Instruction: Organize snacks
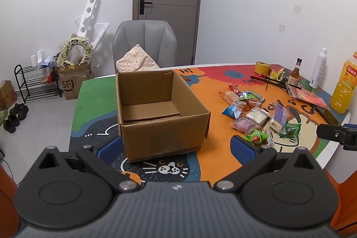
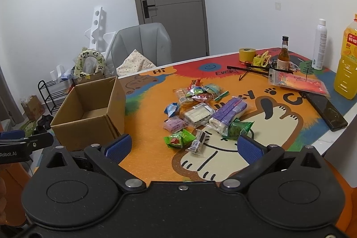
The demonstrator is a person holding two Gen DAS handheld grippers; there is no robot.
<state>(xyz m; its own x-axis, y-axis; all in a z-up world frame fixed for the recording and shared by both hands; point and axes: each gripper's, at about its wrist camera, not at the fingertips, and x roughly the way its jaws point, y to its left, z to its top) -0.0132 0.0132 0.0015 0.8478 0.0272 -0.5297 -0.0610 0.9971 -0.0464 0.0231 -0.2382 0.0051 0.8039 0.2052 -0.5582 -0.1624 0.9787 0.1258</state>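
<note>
The snacks lie in a loose heap on the cartoon mat, just right of the open cardboard box, whose floor shows bare. My right gripper hangs over the nearest packets, fingers wide apart, holding nothing; my left gripper faces the box, fingers spread too

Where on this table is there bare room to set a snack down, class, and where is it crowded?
Free: the orange mat strip between the cardboard box and the snack pile, and the green mat on the box's other side. The box is empty. Crowded: the pile itself and the far corner around the juice bottle.
</note>
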